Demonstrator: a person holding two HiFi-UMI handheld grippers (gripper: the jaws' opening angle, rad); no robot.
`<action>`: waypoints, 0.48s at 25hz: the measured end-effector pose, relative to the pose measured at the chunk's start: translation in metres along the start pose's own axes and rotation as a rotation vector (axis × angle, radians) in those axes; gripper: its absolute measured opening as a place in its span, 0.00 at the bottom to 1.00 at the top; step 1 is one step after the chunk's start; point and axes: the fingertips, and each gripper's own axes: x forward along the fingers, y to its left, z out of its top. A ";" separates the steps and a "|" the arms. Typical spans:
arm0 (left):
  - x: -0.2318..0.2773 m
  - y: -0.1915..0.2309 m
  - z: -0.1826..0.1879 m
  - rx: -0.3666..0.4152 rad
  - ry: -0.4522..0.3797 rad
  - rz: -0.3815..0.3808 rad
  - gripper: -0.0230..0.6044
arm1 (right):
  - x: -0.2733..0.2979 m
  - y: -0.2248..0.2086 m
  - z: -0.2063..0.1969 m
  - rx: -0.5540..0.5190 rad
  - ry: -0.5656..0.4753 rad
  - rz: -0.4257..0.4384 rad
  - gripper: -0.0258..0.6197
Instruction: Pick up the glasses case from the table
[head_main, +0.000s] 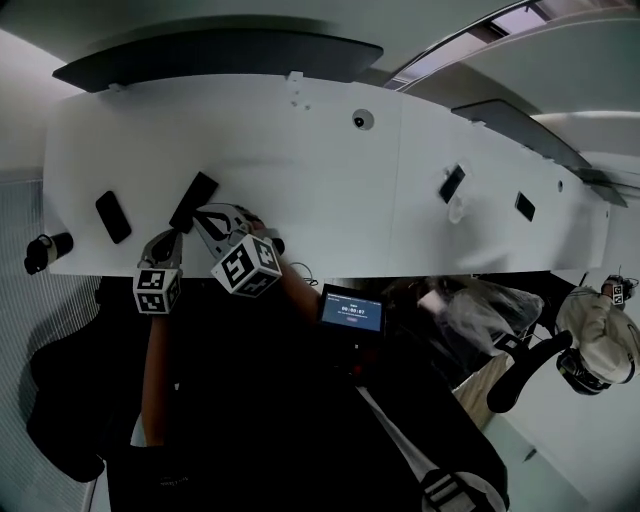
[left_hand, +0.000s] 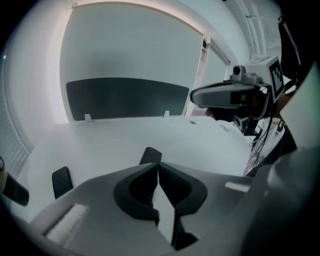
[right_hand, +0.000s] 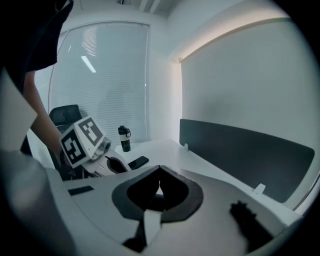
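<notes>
A black oblong glasses case (head_main: 193, 201) lies on the white table (head_main: 330, 200), near its front edge. Both grippers hover just short of it, side by side. My left gripper (head_main: 170, 236) is shut and empty; in the left gripper view its tips (left_hand: 159, 165) meet right in front of the case (left_hand: 150, 154). My right gripper (head_main: 207, 213) is to the right of the left one, its tips over the case's near end. In the right gripper view its jaws (right_hand: 159, 169) meet at the tips and hold nothing. That view also catches the left gripper's marker cube (right_hand: 81, 141).
A second flat black item (head_main: 113, 216) lies left of the case, and a dark bottle (head_main: 45, 250) stands at the table's left corner. Two more small black items (head_main: 451, 183) (head_main: 524, 206) lie far to the right. A dark divider panel (left_hand: 127, 97) runs along the back edge.
</notes>
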 end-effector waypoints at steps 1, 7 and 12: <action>0.010 0.006 -0.001 0.026 0.040 -0.006 0.08 | 0.000 -0.005 0.000 0.003 0.003 -0.011 0.05; 0.060 0.026 0.008 0.150 0.237 -0.060 0.15 | 0.002 -0.030 -0.002 0.060 0.012 -0.082 0.05; 0.097 0.030 -0.003 0.172 0.416 -0.153 0.39 | 0.006 -0.043 0.000 0.088 0.022 -0.126 0.05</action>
